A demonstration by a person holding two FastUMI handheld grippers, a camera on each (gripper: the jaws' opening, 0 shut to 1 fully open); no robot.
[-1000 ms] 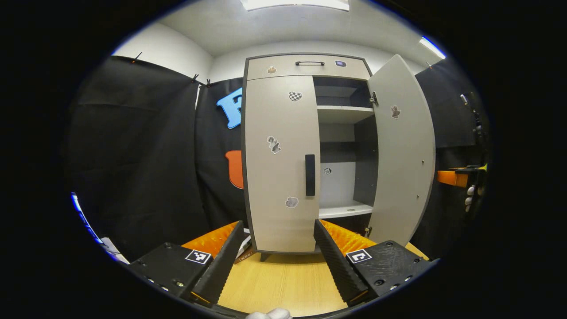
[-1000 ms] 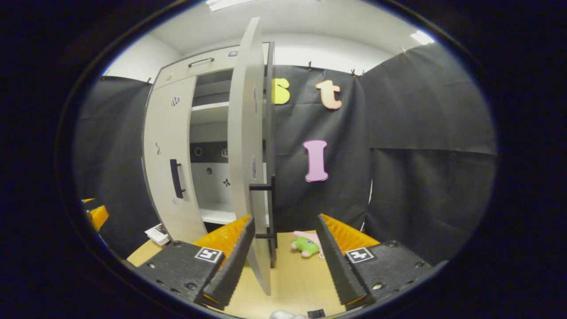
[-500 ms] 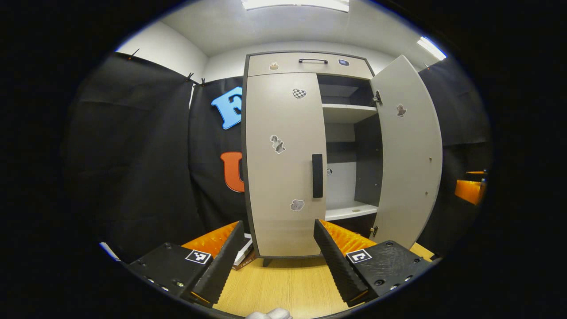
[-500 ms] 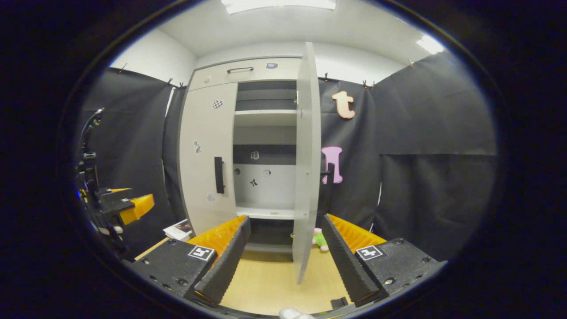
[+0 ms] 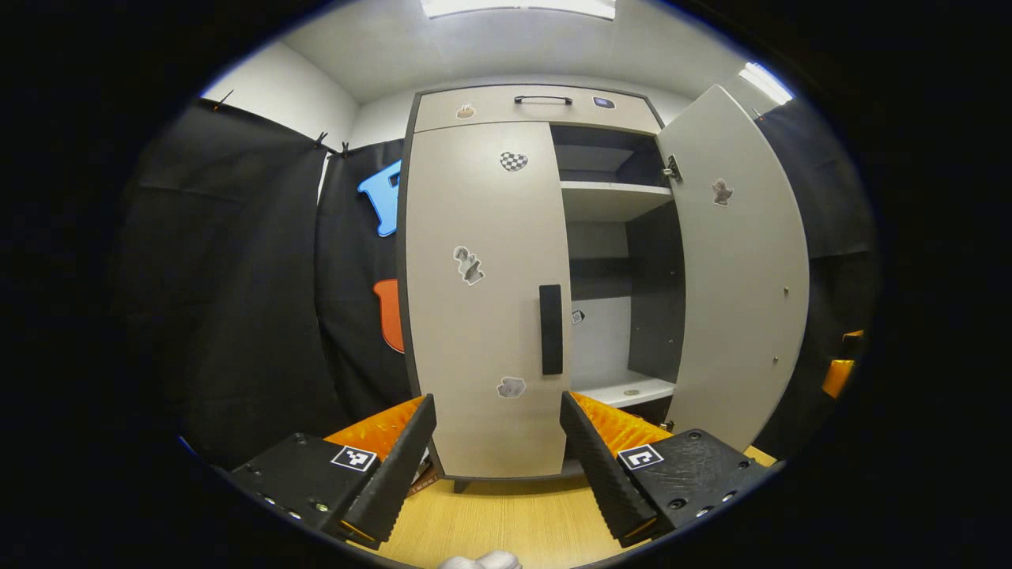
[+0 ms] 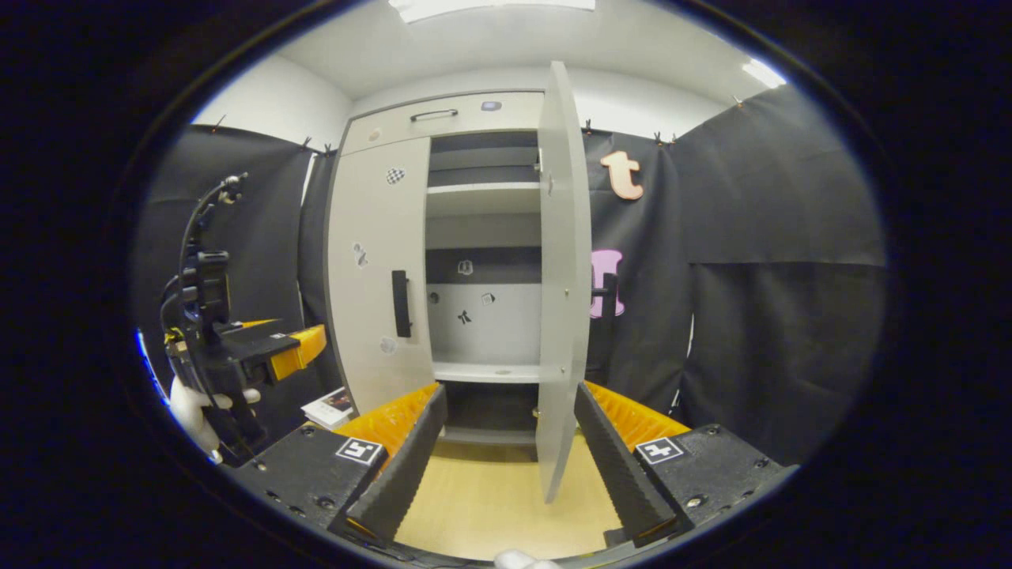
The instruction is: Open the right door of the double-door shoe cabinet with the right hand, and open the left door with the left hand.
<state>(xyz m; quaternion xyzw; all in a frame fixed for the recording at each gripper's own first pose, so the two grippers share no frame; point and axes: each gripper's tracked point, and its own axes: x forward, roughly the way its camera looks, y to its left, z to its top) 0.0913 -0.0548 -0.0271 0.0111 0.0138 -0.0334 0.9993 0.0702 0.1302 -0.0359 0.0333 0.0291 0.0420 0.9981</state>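
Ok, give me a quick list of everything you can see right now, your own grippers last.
Shoe cabinet: one, light grey, standing on the floor against the booth wall.
Left door: one, grey with stickers, closed.
Left door handle: one, black, upright bar at the door's inner edge.
Right door: one, grey, swung open.
Shelves: two showing, pale, inside the open half.
Top drawer handle: one, black, above the doors.
Floor: light wood.
Books: a small pile, beside the cabinet's left foot.
Left gripper: black fingers with orange, open, facing the left door.
Right gripper: same build, open, the right door's edge between its fingers, untouched.
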